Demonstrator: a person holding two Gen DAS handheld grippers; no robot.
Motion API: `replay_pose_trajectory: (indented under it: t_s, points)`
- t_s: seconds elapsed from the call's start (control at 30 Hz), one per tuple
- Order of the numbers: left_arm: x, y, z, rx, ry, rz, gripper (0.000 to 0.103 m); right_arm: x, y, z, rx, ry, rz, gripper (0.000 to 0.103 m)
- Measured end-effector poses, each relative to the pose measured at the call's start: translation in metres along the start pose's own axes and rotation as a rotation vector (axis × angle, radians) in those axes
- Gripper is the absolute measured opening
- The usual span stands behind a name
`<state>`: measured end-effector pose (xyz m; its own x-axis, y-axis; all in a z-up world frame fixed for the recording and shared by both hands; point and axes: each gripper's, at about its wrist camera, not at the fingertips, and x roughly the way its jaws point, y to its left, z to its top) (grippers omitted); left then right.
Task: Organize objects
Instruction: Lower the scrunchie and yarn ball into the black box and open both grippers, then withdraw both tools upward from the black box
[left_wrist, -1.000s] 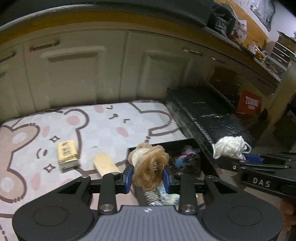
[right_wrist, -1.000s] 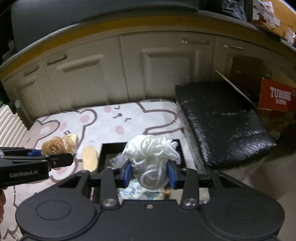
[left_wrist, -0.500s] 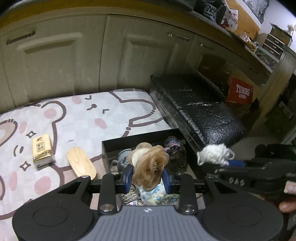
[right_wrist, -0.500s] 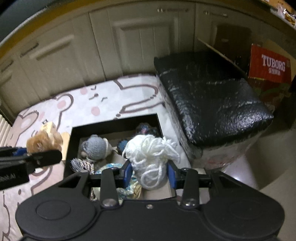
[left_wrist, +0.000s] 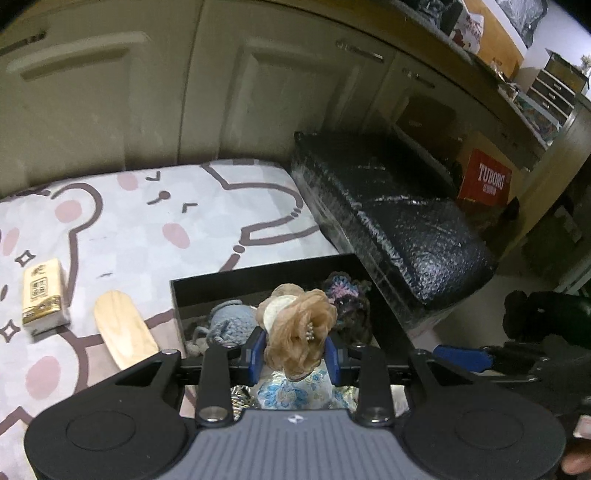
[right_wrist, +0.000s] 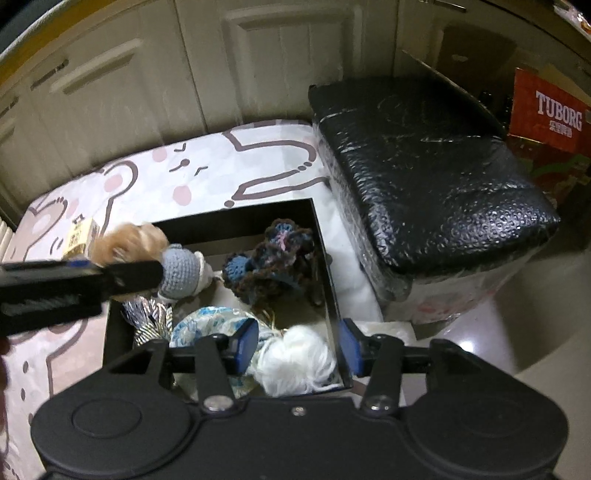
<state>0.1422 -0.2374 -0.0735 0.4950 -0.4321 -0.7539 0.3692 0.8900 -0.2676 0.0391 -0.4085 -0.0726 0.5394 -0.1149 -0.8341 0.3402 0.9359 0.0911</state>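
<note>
My left gripper (left_wrist: 293, 354) is shut on a tan fabric flower (left_wrist: 299, 332) and holds it above the black box (left_wrist: 258, 275). My right gripper (right_wrist: 297, 345) is open above the box's near right corner (right_wrist: 330, 280). A white yarn ball (right_wrist: 297, 363) lies in the box just below the open jaws. The box also holds a grey-blue crocheted piece (right_wrist: 177, 273), a dark crocheted piece (right_wrist: 273, 258), a blue-patterned pouch (right_wrist: 210, 321) and a silver item (right_wrist: 147, 317). The left gripper with the flower (right_wrist: 125, 243) shows at the left of the right wrist view.
The box sits on a bear-print mat (left_wrist: 147, 229). A yellow packet (left_wrist: 40, 295) and a wooden paddle (left_wrist: 123, 332) lie on the mat left of the box. A black wrapped block (right_wrist: 424, 170) stands to the right, cabinets (left_wrist: 147, 92) behind, a red Tuborg carton (right_wrist: 554, 110) far right.
My right gripper has opened and let go of the white yarn ball, which now lies in the box. My left gripper has moved further over the box, still holding the flower.
</note>
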Motion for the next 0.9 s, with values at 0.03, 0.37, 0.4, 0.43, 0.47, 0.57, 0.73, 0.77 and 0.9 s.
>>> replay_pose_trajectory:
  t_s: [0.03, 0.37, 0.4, 0.43, 0.47, 0.57, 0.73, 0.77, 0.9]
  points:
    - [0.004, 0.0, 0.001, 0.0, 0.001, 0.0, 0.034, -0.001, -0.001, 0.001, 0.007, -0.002, 0.006, 0.049]
    - [0.035, -0.003, 0.003, -0.013, 0.011, -0.008, 0.048, -0.002, -0.003, 0.004, 0.005, -0.008, 0.018, 0.049]
    - [0.036, -0.003, 0.003, -0.01, 0.018, 0.0, 0.05, -0.002, -0.003, 0.004, 0.007, -0.007, 0.018, 0.049]
    - [0.037, -0.003, 0.003, -0.008, 0.022, 0.007, 0.052, -0.001, -0.004, 0.004, 0.012, -0.006, 0.016, 0.049]
    - [0.037, -0.003, 0.003, -0.006, 0.024, 0.014, 0.053, -0.001, -0.005, 0.004, 0.017, -0.004, 0.015, 0.049]
    - [0.034, 0.0, 0.004, -0.012, 0.025, 0.019, 0.055, 0.0, -0.006, 0.004, 0.023, -0.002, 0.016, 0.048]
    - [0.027, 0.0, 0.004, -0.008, 0.021, 0.019, 0.056, -0.001, -0.002, 0.004, 0.014, -0.004, 0.017, 0.048]
    - [0.026, 0.0, 0.004, -0.005, 0.022, 0.02, 0.056, -0.002, -0.001, 0.004, 0.013, -0.004, 0.016, 0.048]
    - [0.018, 0.0, 0.003, 0.007, 0.017, 0.025, 0.056, -0.005, 0.001, 0.004, 0.016, -0.013, 0.017, 0.048]
